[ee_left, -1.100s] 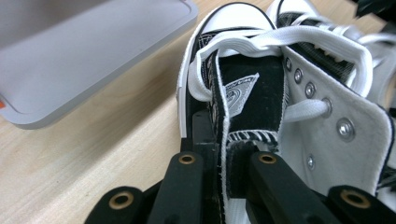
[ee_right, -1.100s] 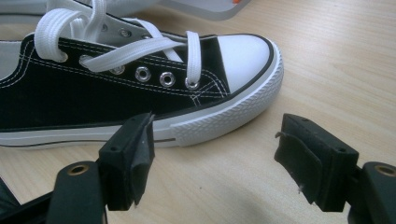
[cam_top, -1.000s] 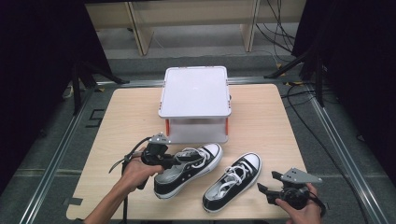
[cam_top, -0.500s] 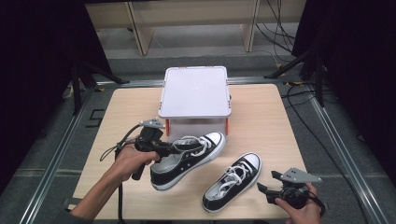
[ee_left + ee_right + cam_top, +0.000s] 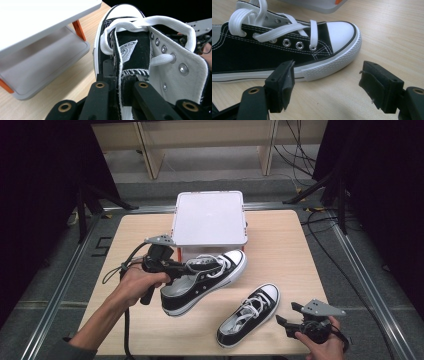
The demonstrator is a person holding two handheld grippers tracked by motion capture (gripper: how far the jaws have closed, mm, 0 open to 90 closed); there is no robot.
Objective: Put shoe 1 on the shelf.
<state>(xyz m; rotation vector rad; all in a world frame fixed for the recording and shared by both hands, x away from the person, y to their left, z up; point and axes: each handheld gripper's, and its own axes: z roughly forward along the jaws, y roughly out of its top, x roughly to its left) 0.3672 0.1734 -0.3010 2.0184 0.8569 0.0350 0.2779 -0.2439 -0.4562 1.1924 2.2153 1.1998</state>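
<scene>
A black canvas sneaker (image 5: 202,276) with white laces and toe cap hangs tilted above the table, its toe toward a white rack (image 5: 210,215). My left gripper (image 5: 186,267) is shut on the sneaker's collar edge. In the left gripper view both jaws pinch the canvas wall (image 5: 119,75) beside the tongue, gripper (image 5: 120,86). The matching sneaker (image 5: 249,314) lies on the table at front right. My right gripper (image 5: 281,322) stands open just right of its heel end; in the right gripper view that sneaker (image 5: 274,47) lies just beyond the spread jaws, gripper (image 5: 327,82).
The white rack (image 5: 37,30) has orange legs and a lower shelf, and stands at the back middle of the wooden table (image 5: 280,245). Bare wood lies on the left and right of the rack. Cables trail from both grippers.
My left gripper has lifted the sneaker and carried it back toward the rack. The right gripper and the other sneaker have stayed put.
</scene>
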